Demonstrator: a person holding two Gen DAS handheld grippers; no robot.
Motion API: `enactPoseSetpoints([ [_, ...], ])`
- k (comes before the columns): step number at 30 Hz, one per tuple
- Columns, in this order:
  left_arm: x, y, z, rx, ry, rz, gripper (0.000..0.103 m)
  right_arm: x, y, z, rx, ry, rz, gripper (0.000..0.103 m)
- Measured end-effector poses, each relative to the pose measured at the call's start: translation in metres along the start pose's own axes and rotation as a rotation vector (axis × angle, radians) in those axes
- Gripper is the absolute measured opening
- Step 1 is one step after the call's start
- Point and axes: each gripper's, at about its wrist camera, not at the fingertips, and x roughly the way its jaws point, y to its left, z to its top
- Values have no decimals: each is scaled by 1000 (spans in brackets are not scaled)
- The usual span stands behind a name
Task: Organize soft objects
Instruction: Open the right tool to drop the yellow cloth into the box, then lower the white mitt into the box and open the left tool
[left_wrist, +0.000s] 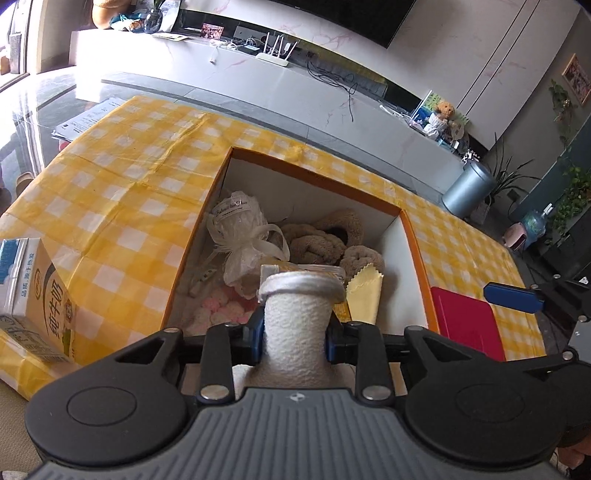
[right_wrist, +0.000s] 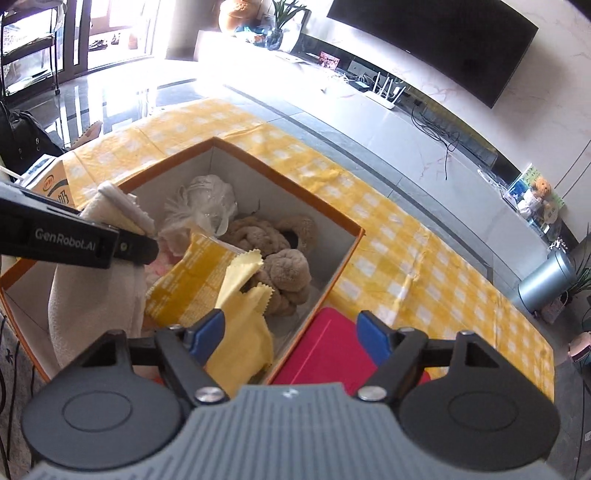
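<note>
On table, orange box (left_wrist: 413, 236) holds brown plush (left_wrist: 325, 240), mesh pouch (left_wrist: 240, 229), yellow cloth (right_wrist: 240, 325) — left gripper (left_wrist: 295, 332) fingers clamped on white fabric roll (left_wrist: 295, 321) above near edge; right gripper (right_wrist: 291, 332) fingers apart. Gripper marked "GenRobot.AI".

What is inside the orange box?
Orange box: brown plush toy, gauze pouch, pink-white fluffy item, yellow cloth. Its floor is mostly covered.

A yellow-and-white checked cloth (left_wrist: 140, 177) lies under an orange-rimmed box (left_wrist: 314, 164) with white walls, holding brown plush (right_wrist: 273, 254), a pale yellow cloth (right_wrist: 243, 328) and a white textured towel (left_wrist: 297, 328), beside a red board (right_wrist: 332, 350).
</note>
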Motion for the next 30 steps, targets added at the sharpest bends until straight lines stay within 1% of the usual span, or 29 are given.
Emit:
enactPoseSetpoints([
  [2, -3, 2, -1, -39, -19, 8, 56, 5, -5, -5, 12, 19, -12, 79],
  [4, -10, 3, -2, -92, -71, 16, 85, 11, -10, -11, 36, 42, -25, 79],
  [6, -18, 4, -2, -123, -137, 24, 93, 12, -14, -16, 60, 52, -23, 79],
  [8, -24, 5, -1, -140, -167, 24, 101, 14, -19, -22, 81, 56, -22, 80],
  [9, -25, 6, -1, -143, -174, 17, 103, 14, -20, -24, 84, 60, -24, 79],
  [11, -28, 5, 0, -132, -188, 1, 103, 14, -23, -28, 84, 66, -25, 80],
  [13, -31, 1, 0, -105, -211, 0, 103, 12, -27, -31, 101, 59, -5, 80],
  [15, -35, -6, -1, -80, -246, 32, 103, 9, -29, -31, 116, 53, -4, 79],
  [18, -42, -14, -1, -54, -283, 65, 103, 2, -29, -30, 113, 22, -33, 79],
  [19, -44, -17, -2, -39, -291, 71, 103, -2, -28, -29, 107, 6, -52, 79],
  [21, -51, -26, -2, 22, -313, 76, 103, -16, -28, -27, 107, -65, -150, 79],
  [23, -60, -37, -3, 88, -358, 87, 103, -29, -32, -27, 153, -121, -202, 79],
  [25, -67, -46, -6, 114, -395, 103, 103, -42, -42, -33, 269, -184, -228, 80],
  [27, -71, -53, -10, 113, -417, 100, 103, -49, -48, -42, 386, -217, -228, 82],
  [28, -73, -55, -11, 111, -422, 94, 103, -51, -49, -47, 425, -226, -223, 82],
  [30, -74, -60, -14, 118, -425, 78, 103, -52, -44, -58, 431, -244, -203, 82],
])
